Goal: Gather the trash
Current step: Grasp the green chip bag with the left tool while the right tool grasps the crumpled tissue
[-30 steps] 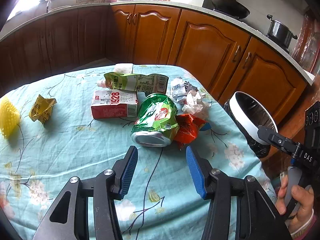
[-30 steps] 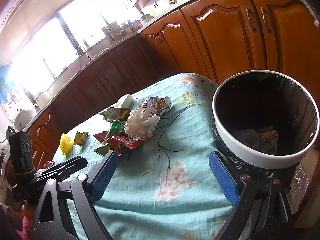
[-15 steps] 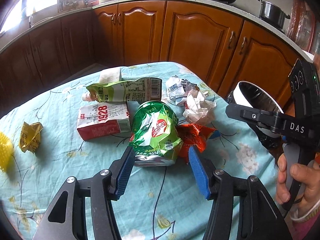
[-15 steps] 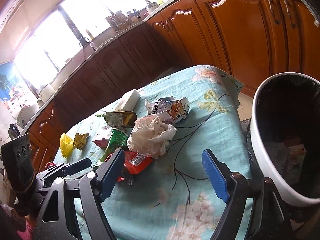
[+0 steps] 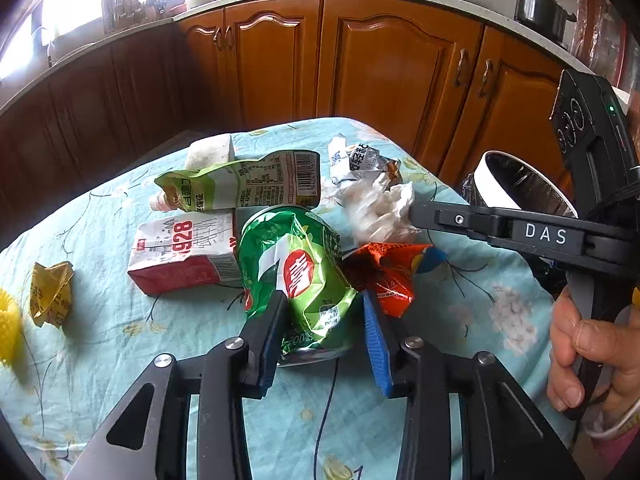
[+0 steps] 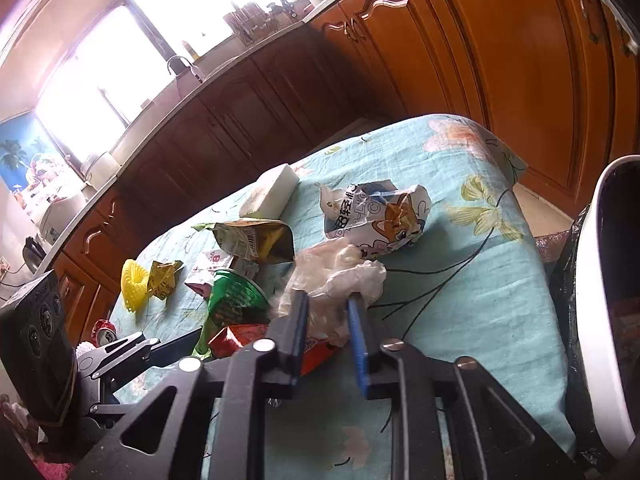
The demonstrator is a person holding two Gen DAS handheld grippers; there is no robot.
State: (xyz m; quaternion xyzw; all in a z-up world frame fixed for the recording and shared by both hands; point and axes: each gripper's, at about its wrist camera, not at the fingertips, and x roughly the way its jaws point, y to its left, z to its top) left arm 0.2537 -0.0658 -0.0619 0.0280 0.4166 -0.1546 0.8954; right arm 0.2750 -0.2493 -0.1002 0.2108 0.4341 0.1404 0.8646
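A crushed green can (image 5: 300, 272) lies on the flowered tablecloth (image 5: 120, 340). My left gripper (image 5: 324, 300) straddles its near end; its jaws are closing and both pads touch the can's sides. To the can's right lies a crumpled white plastic wad (image 5: 376, 208). My right gripper (image 6: 326, 304) is shut on that wad (image 6: 340, 272), which bulges out between and above its fingers. In the left wrist view the right gripper's black finger (image 5: 460, 220) reaches the wad from the right, held by a hand (image 5: 592, 344). The white-rimmed bin (image 6: 600, 280) stands off the table's right edge.
Around the can lie a red-and-white carton (image 5: 180, 252), a green spouted pouch (image 5: 240, 188), an orange wrapper (image 5: 384, 276), a blue-and-white wrapper (image 6: 380, 212), a white block (image 6: 272, 192) and a yellow wrapper (image 5: 50, 294). Wooden cabinets (image 5: 380, 60) stand behind the table.
The left gripper moved forward over the green can and its jaws narrowed onto it. The right gripper swung away from the bin to the white wad and shut on it.
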